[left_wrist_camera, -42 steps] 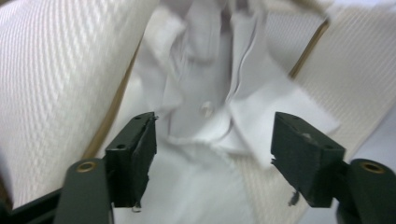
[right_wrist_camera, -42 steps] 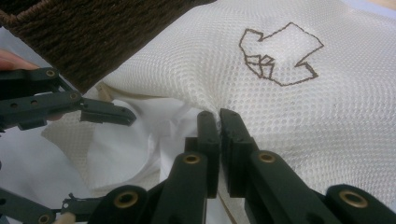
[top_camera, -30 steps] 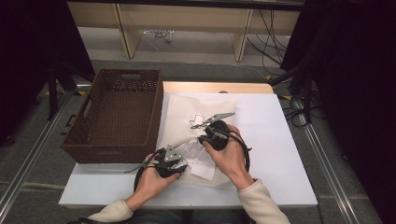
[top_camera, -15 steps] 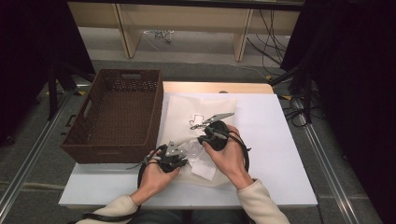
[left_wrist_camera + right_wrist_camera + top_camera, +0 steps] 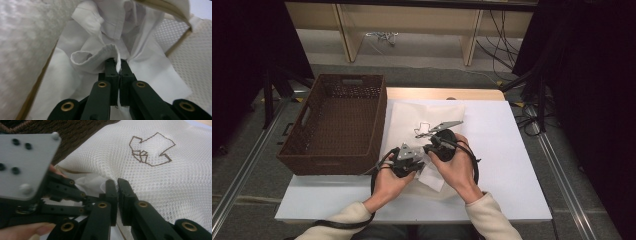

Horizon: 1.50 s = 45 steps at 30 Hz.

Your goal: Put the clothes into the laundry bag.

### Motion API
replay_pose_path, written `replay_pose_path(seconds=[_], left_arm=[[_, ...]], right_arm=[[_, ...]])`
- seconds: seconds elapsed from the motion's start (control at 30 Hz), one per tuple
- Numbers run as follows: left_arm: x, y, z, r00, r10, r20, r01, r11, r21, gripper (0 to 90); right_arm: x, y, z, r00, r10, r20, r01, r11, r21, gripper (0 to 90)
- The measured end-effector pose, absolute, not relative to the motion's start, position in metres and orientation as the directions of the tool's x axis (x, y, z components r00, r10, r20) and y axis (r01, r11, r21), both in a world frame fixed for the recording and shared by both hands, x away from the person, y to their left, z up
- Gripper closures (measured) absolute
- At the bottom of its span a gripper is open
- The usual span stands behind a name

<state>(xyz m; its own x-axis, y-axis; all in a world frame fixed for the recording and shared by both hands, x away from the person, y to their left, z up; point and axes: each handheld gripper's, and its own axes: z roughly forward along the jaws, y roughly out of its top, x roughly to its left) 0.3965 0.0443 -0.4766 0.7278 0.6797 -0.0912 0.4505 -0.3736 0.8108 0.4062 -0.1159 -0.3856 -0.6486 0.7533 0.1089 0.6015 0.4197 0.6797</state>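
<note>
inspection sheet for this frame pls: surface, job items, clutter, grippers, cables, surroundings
Surface: white rectangular tabletop, bare at the right.
Job's things: cream mesh laundry bag with a brown outline logo, lying flat; white cloth garment inside its mouth.
Clutter: brown woven rectangular basket at the table's left edge, nothing seen in it.
Grippers: left gripper shut on a hemmed fold of the garment; right gripper shut on the bag's mesh by the opening.
Cables: black cable loops from the left gripper; more cables on the floor beyond.
Surroundings: wooden frame legs, dark curtains at both sides.
</note>
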Motion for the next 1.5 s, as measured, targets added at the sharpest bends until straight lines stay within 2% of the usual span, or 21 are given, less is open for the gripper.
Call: replay_pose_path(seconds=[0.07, 0.1, 0.27, 0.4, 0.43, 0.47, 0.6, 0.73, 0.8, 1.07, 1.17, 1.43, 1.47, 1.5], left_arm=[[0.401, 0.042, -0.480, 0.725, 0.683, -0.087, 0.454, -0.379, 0.806, 88.3], [0.403, 0.041, -0.483, 0.725, 0.684, -0.085, 0.452, -0.378, 0.808, 88.1], [0.403, 0.041, -0.488, 0.729, 0.680, -0.079, 0.443, -0.382, 0.811, 83.9], [0.399, 0.044, -0.487, 0.739, 0.668, -0.086, 0.446, -0.389, 0.806, 70.2], [0.397, 0.046, -0.485, 0.734, 0.674, -0.085, 0.443, -0.380, 0.812, 70.2], [0.393, 0.048, -0.482, 0.729, 0.680, -0.083, 0.441, -0.373, 0.816, 59.0], [0.382, 0.057, -0.475, 0.721, 0.687, -0.088, 0.437, -0.353, 0.827, 44.1], [0.368, 0.061, -0.469, 0.737, 0.670, -0.089, 0.428, -0.360, 0.829, 34.8], [0.361, 0.059, -0.467, 0.753, 0.655, -0.069, 0.407, -0.381, 0.830, 33.4], [0.362, 0.046, -0.487, 0.769, 0.639, -0.019, 0.420, -0.482, 0.769, 33.4], [0.365, 0.044, -0.491, 0.766, 0.643, -0.027, 0.433, -0.483, 0.761, 40.4], [0.372, 0.031, -0.493, 0.783, 0.622, 0.028, 0.405, -0.542, 0.736, 57.1], [0.372, 0.027, -0.496, 0.768, 0.641, -0.008, 0.420, -0.494, 0.761, 59.7], [0.372, 0.027, -0.496, 0.768, 0.641, -0.008, 0.420, -0.494, 0.761, 61.6]], right_arm=[[0.406, -0.117, -0.385, -0.641, 0.761, 0.099, 0.605, 0.422, 0.675, 88.3], [0.409, -0.119, -0.386, -0.664, 0.744, 0.076, 0.575, 0.443, 0.687, 88.3], [0.410, -0.120, -0.387, -0.660, 0.746, 0.084, 0.578, 0.433, 0.692, 88.3], [0.410, -0.120, -0.387, -0.665, 0.743, 0.077, 0.575, 0.444, 0.688, 88.3], [0.410, -0.121, -0.387, -0.664, 0.744, 0.076, 0.575, 0.443, 0.687, 88.3], [0.410, -0.120, -0.387, -0.665, 0.743, 0.075, 0.575, 0.444, 0.687, 88.2], [0.410, -0.120, -0.386, -0.660, 0.747, 0.077, 0.582, 0.444, 0.681, 88.2], [0.408, -0.119, -0.385, -0.634, 0.767, 0.100, 0.607, 0.413, 0.678, 88.2], [0.407, -0.119, -0.385, -0.630, 0.770, 0.099, 0.610, 0.412, 0.677, 88.2], [0.406, -0.118, -0.385, -0.626, 0.771, 0.113, 0.622, 0.406, 0.670, 88.1], [0.407, -0.120, -0.385, -0.634, 0.766, 0.109, 0.618, 0.416, 0.667, 88.1], [0.407, -0.118, -0.386, -0.640, 0.762, 0.101, 0.610, 0.424, 0.669, 88.1], [0.407, -0.118, -0.386, -0.639, 0.763, 0.101, 0.612, 0.425, 0.667, 88.1], [0.407, -0.118, -0.386, -0.639, 0.763, 0.101, 0.612, 0.425, 0.667, 88.1]])
